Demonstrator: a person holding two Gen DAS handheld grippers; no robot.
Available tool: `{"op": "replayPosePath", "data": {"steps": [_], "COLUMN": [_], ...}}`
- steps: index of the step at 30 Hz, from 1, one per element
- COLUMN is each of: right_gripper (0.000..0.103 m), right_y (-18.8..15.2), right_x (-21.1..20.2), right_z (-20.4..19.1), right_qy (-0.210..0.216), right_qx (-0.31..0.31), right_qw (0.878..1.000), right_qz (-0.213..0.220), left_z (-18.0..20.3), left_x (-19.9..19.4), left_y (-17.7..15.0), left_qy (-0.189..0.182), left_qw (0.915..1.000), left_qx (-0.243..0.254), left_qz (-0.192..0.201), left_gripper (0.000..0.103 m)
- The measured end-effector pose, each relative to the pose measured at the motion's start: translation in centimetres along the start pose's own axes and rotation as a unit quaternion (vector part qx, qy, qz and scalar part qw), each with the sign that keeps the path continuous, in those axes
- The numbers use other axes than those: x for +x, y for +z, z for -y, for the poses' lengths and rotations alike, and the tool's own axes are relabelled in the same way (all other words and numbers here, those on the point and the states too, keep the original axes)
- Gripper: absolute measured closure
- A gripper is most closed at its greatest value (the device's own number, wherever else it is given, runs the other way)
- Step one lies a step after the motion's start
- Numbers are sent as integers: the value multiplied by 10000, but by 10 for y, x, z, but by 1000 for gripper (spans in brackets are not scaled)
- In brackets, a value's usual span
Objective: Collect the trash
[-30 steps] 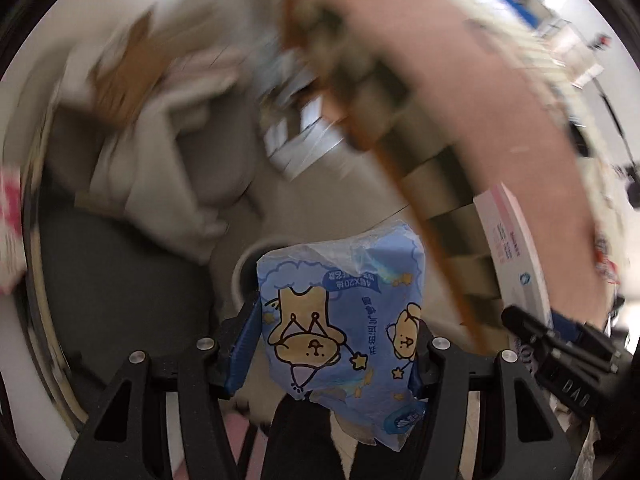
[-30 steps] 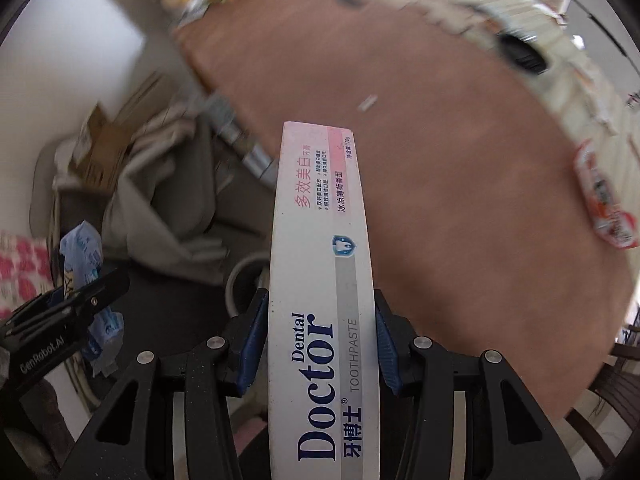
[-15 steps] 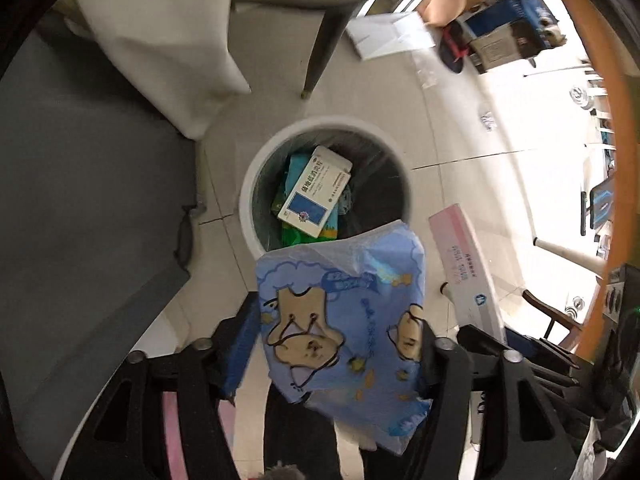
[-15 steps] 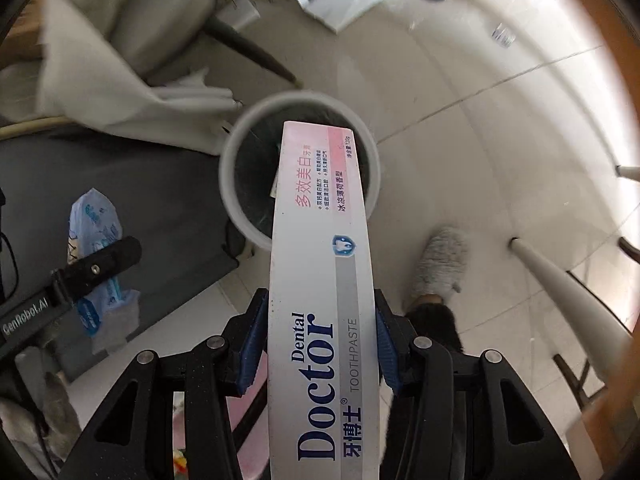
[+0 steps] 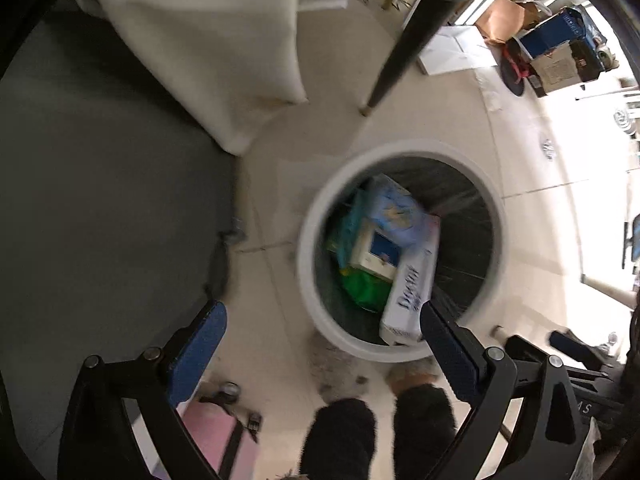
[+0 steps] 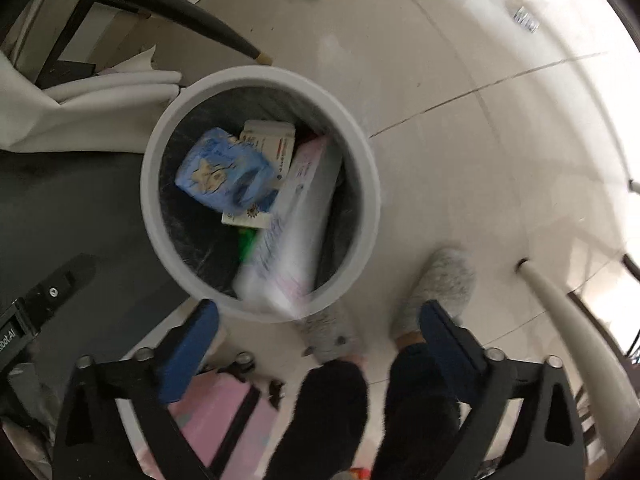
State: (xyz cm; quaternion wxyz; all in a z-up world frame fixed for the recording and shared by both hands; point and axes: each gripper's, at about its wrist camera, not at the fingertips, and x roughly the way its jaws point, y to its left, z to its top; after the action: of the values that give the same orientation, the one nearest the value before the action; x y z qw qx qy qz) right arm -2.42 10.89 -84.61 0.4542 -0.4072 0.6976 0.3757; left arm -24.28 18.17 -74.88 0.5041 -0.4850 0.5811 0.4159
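Note:
A round white trash bin (image 5: pixel 316 264) (image 6: pixel 364 168) with a dark liner stands on the tiled floor. Inside lie the blue bear-print packet (image 5: pixel 394 210) (image 6: pixel 224 174), the long white toothpaste box (image 5: pixel 412 284) (image 6: pixel 296 224), a white medicine box (image 6: pixel 268 142) and something green (image 5: pixel 366 286). The toothpaste box is blurred and leans against the bin's near wall. My left gripper (image 5: pixel 320 330) is open and empty above the bin's near-left side. My right gripper (image 6: pixel 316 324) is open and empty above the bin's near rim.
A dark chair leg (image 5: pixel 394 60) (image 6: pixel 188 12) and a white draped cloth (image 5: pixel 208 40) stand beyond the bin. A dark mat (image 5: pixel 100 200) lies left. The person's grey slippers (image 6: pixel 436 288) are beside the bin. Boxes (image 5: pixel 556 48) sit far right. A white table leg (image 6: pixel 568 308) stands at the right.
Both grippers have opened over the bin. The blue packet and the toothpaste box have dropped from the jaws into the bin.

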Motion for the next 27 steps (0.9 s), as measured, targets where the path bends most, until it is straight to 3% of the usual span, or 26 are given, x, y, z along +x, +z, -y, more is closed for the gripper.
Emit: {"op": "replayPosePath", "data": {"steps": [4, 9, 17, 27], "right_gripper": [1, 1, 1, 1], "right_y": [-3, -5, -26, -71], "right_x": [-13, -36, -96, -193], "right_z": [-12, -24, -38, -49], "right_qy": [-485, -701, -750, -643], "right_qx": [-287, -440, -575, -662], "right_qw": [9981, 9953, 9923, 9881], "right_qz": [262, 494, 803, 1229], "left_z": [0, 2, 11, 8], "left_x": [-16, -38, -85, -173], "left_y": [-6, -15, -39, -77], "left_qy": [197, 225, 232, 180], "left_qw": [9997, 9995, 9992, 9984], "left_qx": [52, 69, 168, 186], "left_qz": [158, 223, 287, 509], "left_gripper": [4, 4, 4, 4]}}
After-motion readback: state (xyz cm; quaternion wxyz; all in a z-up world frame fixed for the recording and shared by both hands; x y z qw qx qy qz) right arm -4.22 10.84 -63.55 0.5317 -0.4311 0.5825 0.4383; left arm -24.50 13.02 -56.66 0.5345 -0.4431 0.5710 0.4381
